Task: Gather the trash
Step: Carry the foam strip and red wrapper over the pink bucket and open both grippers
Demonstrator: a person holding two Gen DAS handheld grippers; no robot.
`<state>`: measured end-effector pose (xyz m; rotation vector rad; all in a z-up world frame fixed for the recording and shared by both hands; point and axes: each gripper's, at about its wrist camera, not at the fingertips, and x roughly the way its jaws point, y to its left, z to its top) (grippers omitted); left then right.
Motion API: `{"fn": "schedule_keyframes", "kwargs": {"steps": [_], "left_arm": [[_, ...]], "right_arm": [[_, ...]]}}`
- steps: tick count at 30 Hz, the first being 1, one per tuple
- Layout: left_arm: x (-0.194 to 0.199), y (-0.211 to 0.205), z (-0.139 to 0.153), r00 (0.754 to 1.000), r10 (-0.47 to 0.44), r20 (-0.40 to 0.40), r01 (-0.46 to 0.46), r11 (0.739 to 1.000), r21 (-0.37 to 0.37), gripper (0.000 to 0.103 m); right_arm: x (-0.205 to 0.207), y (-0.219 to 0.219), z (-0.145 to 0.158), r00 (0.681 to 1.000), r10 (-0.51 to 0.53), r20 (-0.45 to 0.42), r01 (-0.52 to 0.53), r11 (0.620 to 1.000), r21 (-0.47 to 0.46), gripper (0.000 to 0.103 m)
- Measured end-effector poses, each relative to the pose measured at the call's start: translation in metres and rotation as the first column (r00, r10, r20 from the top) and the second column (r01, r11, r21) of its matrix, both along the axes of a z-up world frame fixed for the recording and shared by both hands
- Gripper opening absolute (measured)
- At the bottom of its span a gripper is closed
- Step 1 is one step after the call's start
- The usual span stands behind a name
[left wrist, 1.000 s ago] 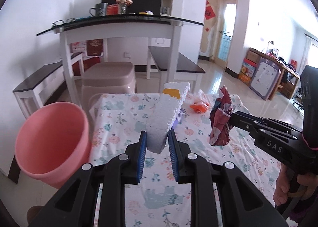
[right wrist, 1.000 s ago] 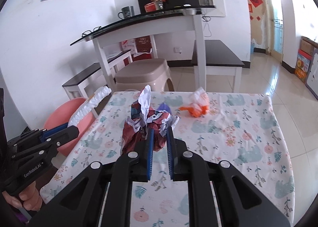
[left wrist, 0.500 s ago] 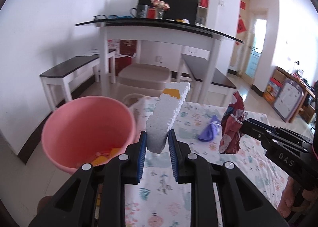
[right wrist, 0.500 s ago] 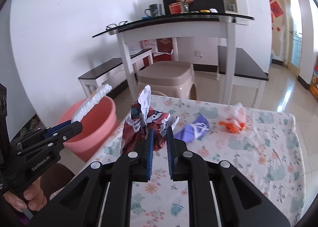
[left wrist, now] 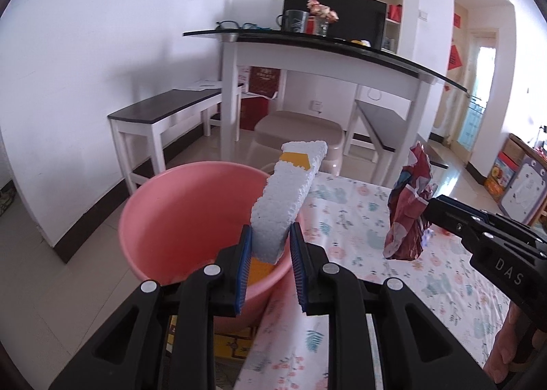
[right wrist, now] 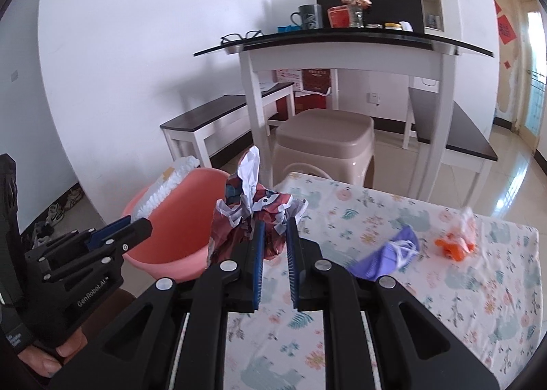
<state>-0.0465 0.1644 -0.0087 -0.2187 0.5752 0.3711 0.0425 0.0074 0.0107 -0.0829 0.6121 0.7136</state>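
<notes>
We take the pink basin (left wrist: 177,219) as our landmark; it sits just off the edge of the table (left wrist: 359,219) with its flowered cloth. Our left gripper (left wrist: 270,246) pinches a white foam block (left wrist: 290,198) by its lower end, blue pads pressed against both its sides; the block rises tilted over the basin's near rim, a yellow patch near its top. Something yellow lies in the basin's bottom, partly hidden behind the jaws.

Our right gripper (right wrist: 273,243) is clamped on a crumpled red-and-white wrapper (right wrist: 253,215), held in the air on the table side of the basin, near its rim. In the left view the same wrapper (left wrist: 408,212) hangs from the other tool's black fingers, off to the side of the foam.

Farther from the basin, on the cloth, lie a purple scrap (right wrist: 389,253) and, beyond it, an orange scrap (right wrist: 456,243), apart from each other. Behind the basin stands a beige stool (right wrist: 324,140).
</notes>
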Motion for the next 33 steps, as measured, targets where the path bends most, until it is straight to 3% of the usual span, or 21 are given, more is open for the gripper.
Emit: {"fn": "schedule_keyframes", "kwargs": {"steps": [14, 33], "left_arm": [[0.006, 0.042, -0.027, 0.994, 0.09, -0.055, -0.094, 0.993, -0.068, 0.021], [0.01, 0.08, -0.056, 0.983, 0.146, -0.111, -0.16, 0.978, -0.134, 0.022]], "right_arm": [[0.011, 0.06, -0.013, 0.996, 0.09, -0.028, -0.091, 0.995, -0.049, 0.013], [0.022, 0.122, -0.049, 0.984, 0.157, -0.083, -0.166, 0.978, -0.123, 0.013]]}}
